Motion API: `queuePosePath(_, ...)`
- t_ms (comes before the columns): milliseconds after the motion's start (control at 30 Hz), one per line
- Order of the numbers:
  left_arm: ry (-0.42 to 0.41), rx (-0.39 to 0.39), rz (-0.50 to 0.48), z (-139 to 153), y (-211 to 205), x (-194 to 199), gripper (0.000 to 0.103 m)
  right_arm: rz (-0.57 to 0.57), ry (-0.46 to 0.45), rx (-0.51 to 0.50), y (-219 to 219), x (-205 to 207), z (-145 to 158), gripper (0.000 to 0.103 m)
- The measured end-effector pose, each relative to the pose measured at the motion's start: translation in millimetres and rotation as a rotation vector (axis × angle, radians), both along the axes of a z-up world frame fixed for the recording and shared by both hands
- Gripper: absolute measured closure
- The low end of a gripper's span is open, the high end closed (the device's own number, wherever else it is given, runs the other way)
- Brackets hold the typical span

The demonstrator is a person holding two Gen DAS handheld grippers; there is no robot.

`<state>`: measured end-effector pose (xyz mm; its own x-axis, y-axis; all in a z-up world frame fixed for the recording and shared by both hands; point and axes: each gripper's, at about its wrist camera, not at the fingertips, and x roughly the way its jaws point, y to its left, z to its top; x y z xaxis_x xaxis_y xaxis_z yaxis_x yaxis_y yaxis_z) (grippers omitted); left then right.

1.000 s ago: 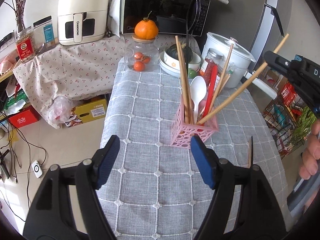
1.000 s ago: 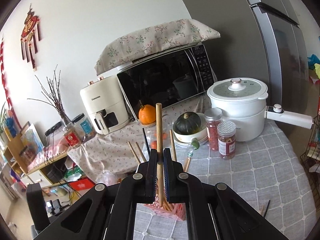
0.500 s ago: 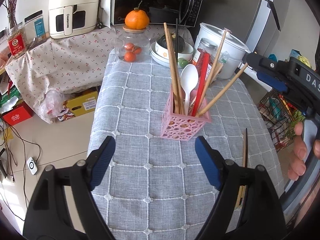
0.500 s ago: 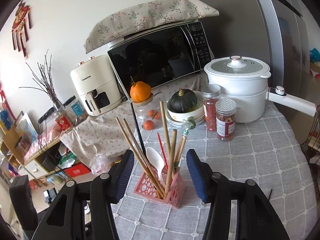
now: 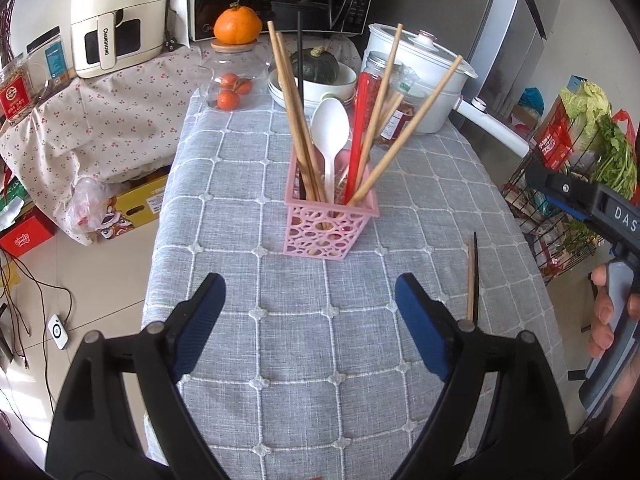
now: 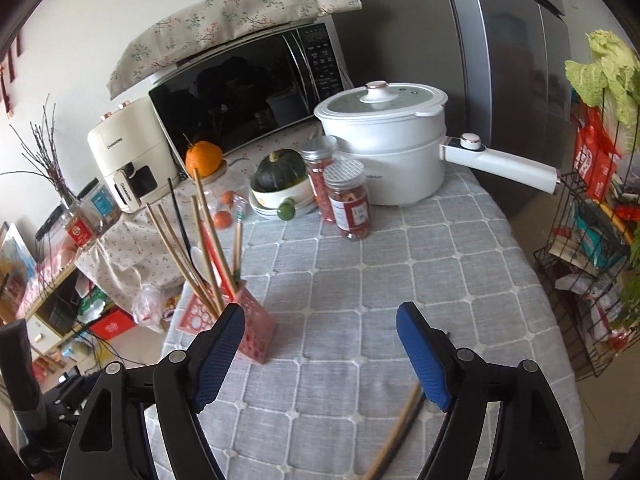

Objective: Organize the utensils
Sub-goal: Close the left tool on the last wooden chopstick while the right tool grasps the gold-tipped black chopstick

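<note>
The pink basket [image 5: 331, 222] stands in the middle of the table [image 5: 240, 264], and it works like a cup for the long things. Wooden chopsticks [image 5: 294, 116], a white spoon [image 5: 330, 136], a red stick and a black stick all stand in it with their tops leaning out like a fan. I think they lean that way because the basket is wide and short, so nothing holds them straight. It sits out in the open part of the table, away from the white pot [image 6: 384, 148] and the jars [image 6: 348, 200] at the back, so it is easy to reach from above. Two more chopsticks [image 5: 472, 276] are not in the basket yet. They lie flat on the grey cloth, side by side, one brown and one dark, to the right of the basket and a bit nearer to the person. The left tongs [image 5: 310, 320] are opening wide and have nothing between them. The basket is straight ahead of them, and the flat chopsticks are just past their right finger. The right tongs [image 6: 320, 354] are opening too and pinch nothing. In their view the basket is by their left finger, and the flat chopsticks [image 6: 400, 436] lie low between the fingers, close to the right one. I think those two are the next to pick up.
</note>
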<state>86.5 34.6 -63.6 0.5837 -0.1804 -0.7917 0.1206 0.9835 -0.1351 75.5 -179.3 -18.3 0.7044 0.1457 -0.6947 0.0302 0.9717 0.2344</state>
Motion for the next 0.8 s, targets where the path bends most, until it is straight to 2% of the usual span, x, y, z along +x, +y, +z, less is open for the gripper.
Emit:
queuePosePath(333, 0.043, 0.052, -0.053, -15, -26, -1, 0.014, -0.011, 0.124, -0.118, -31, -12, -32, 0.020)
queuePosePath(467, 0.077, 0.083, -0.073, -24, -37, 1, 0.014, -0.001, 0.214, -0.152, -38, -9, -56, 0.019)
queuePosePath(633, 0.128, 0.084, -0.084, -34, -45, 4, 0.014, -0.010, 0.358, -0.165, -50, 0, -95, 0.019)
queuePosePath(800, 0.155, 0.098, -0.102, -42, -56, 6, 0.014, -0.043, 0.439, -0.160, -65, 8, -120, 0.019)
